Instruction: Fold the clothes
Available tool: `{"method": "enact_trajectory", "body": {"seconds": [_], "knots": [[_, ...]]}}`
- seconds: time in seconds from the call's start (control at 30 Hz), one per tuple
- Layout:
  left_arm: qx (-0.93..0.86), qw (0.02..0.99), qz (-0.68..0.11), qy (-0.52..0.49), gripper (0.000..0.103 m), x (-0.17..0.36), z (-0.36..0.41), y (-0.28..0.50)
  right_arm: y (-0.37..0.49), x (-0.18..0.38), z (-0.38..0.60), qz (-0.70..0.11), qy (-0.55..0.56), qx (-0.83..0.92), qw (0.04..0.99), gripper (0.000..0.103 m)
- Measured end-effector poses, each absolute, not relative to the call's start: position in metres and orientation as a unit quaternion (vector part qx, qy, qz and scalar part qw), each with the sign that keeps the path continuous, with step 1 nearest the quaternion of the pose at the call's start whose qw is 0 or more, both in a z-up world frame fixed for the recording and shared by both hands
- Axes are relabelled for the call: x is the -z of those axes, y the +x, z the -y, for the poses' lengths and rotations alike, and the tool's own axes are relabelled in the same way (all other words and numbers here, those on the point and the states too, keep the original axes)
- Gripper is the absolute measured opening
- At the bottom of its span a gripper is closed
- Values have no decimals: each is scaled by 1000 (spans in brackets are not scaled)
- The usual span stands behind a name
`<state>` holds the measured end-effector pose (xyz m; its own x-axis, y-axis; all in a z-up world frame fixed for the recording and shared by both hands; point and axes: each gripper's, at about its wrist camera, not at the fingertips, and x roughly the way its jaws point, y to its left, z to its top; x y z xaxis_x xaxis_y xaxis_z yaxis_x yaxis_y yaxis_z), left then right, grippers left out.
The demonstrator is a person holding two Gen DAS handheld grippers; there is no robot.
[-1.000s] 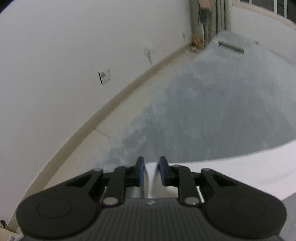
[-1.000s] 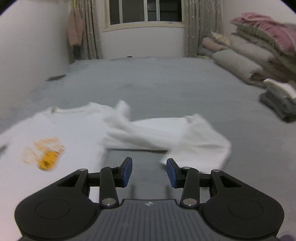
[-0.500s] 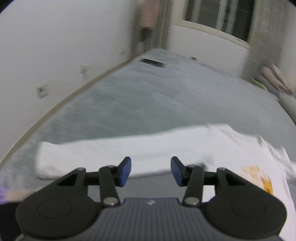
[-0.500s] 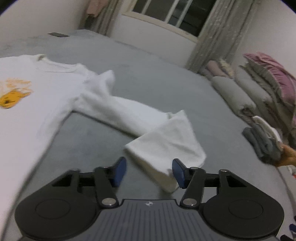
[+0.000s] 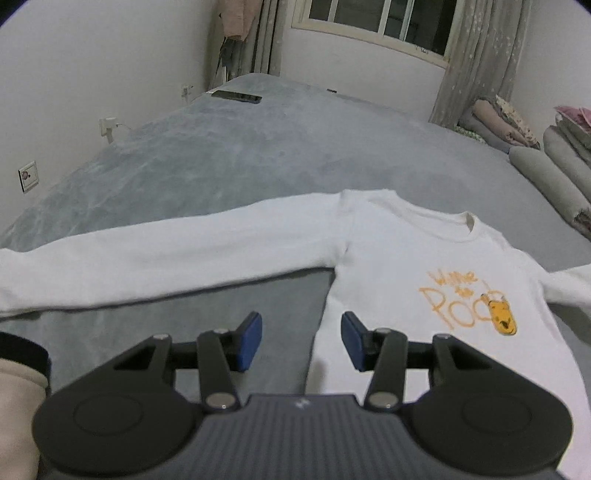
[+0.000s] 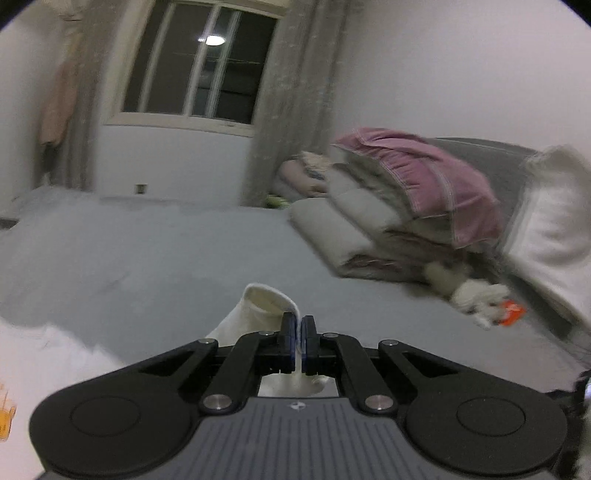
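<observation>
A white long-sleeved sweatshirt point(image 5: 413, 266) with an orange print lies face up on a grey bed cover point(image 5: 280, 147). Its one sleeve point(image 5: 166, 254) is stretched flat out to the left. My left gripper point(image 5: 301, 339) is open and empty, above the shirt's left side edge below the armpit. My right gripper point(image 6: 298, 332) is shut on the cuff of the other sleeve point(image 6: 258, 314), whose open end stands up just in front of the fingers. Part of the shirt body point(image 6: 44, 354) shows at the lower left of the right wrist view.
A pile of folded quilts and blankets point(image 6: 406, 206) lies along the right side of the bed. A dark phone point(image 5: 236, 96) lies at the far left corner. A wall runs along the left, with a window point(image 5: 376, 26) and curtains behind.
My left gripper let go of the left sleeve, opened and swung right over the shirt. My right gripper moved to the crumpled right sleeve and closed on its cuff.
</observation>
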<state>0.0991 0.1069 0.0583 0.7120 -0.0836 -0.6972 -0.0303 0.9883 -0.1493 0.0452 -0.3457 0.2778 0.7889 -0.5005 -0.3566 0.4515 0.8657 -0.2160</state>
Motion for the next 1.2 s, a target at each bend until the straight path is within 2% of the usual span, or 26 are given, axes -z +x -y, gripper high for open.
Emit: {"method": "enact_trajectory", "body": {"seconds": [0.13,0.33,0.5,0.6,0.67,0.77,0.9,1.03,1.2], "knots": [[18,918,-391,-64,45,-48,-100,102,54,-305,369,-235,-54,274,931,1],[25,911,-407,-56,47,-37,-95,102,69,-240,381,-359,-64,257,895,1],[19,910,-410,-53,48,-35,-99,101,70,-212,375,-377,-104,299,870,1],[14,908,-414,-56,48,-34,-104,103,70,-196,372,-387,-128,324,854,10],[13,907,-417,-58,49,-34,-106,103,65,-194,365,-383,-132,324,855,12],[20,905,-421,-57,50,-36,-105,96,52,-197,340,-374,-82,248,890,16],[17,900,-430,-61,51,-39,-107,78,26,-178,290,-378,3,106,920,29],[10,899,-434,-60,51,-42,-114,51,-3,-139,255,-405,120,-29,906,28],[-1,899,-435,-55,51,-42,-130,12,-53,-114,231,-418,120,-35,900,28]]}}
